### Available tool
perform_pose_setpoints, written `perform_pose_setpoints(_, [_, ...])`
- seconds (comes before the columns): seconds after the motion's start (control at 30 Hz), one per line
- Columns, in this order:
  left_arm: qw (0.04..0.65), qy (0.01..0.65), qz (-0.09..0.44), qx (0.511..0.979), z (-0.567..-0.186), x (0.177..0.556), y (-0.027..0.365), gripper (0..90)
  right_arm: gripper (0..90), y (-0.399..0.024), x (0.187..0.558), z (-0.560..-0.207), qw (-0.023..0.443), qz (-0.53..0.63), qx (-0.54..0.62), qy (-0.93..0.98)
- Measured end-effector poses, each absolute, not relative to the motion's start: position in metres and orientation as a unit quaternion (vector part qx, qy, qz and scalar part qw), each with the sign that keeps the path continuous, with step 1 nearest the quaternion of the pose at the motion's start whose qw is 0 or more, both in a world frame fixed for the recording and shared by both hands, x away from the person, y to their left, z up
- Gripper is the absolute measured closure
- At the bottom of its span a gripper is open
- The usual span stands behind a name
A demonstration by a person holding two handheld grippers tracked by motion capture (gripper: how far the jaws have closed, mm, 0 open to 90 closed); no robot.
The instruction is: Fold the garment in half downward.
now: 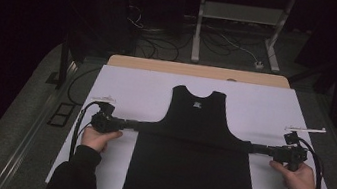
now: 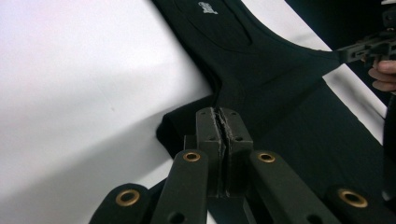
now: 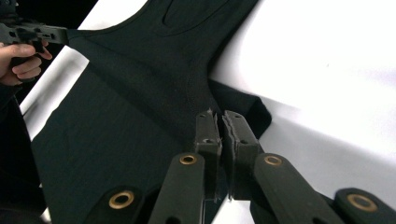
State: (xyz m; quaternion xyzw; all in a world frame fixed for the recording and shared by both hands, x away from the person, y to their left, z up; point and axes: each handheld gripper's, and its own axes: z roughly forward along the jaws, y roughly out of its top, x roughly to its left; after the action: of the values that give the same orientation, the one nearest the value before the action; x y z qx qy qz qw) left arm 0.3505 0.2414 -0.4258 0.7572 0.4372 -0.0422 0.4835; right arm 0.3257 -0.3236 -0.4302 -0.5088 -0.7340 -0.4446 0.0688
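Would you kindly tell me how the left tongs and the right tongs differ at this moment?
The left tongs pinch the black vest at its left side; the right tongs pinch its right side. The left tongs point rightward in the high view, the right tongs leftward. Both are shut on fabric, pulling it taut over the white board.

A plain black sleeveless top with a small white mark at its neckline lies on a white sheet covering a light wooden table. Both grippers, the left and the right, are matte black with brass-coloured rivets. The person's sleeves are black.
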Motion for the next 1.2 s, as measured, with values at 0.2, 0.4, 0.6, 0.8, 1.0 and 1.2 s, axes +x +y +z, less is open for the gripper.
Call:
perform_pose_setpoints(0.2, [0.478,0.438,-0.055,0.759,-0.427,0.340,0.242,86.6,84.0,-0.324,0.321,-0.431,0.082,-0.437,-0.514,-0.733])
perform_pose_setpoints(0.4, [0.462,0.442,-0.059,0.767,-0.431,0.338,0.242,86.6,84.0,-0.324,0.315,-0.435,0.098,-0.425,-0.519,-0.735])
perform_pose_setpoints(0.6, [0.429,0.441,-0.064,0.786,-0.436,0.336,0.237,86.6,84.0,-0.323,0.313,-0.438,0.109,-0.411,-0.521,-0.740])
perform_pose_setpoints(0.8, [0.415,0.441,-0.069,0.793,-0.439,0.336,0.235,86.5,84.0,-0.322,0.311,-0.442,0.119,-0.397,-0.525,-0.743])
perform_pose_setpoints(1.0, [0.399,0.439,-0.073,0.802,-0.441,0.337,0.232,86.5,84.0,-0.322,0.310,-0.445,0.124,-0.385,-0.528,-0.746])
perform_pose_setpoints(1.2, [0.396,0.436,-0.075,0.804,-0.441,0.337,0.232,86.4,84.0,-0.321,0.310,-0.446,0.121,-0.378,-0.531,-0.749])
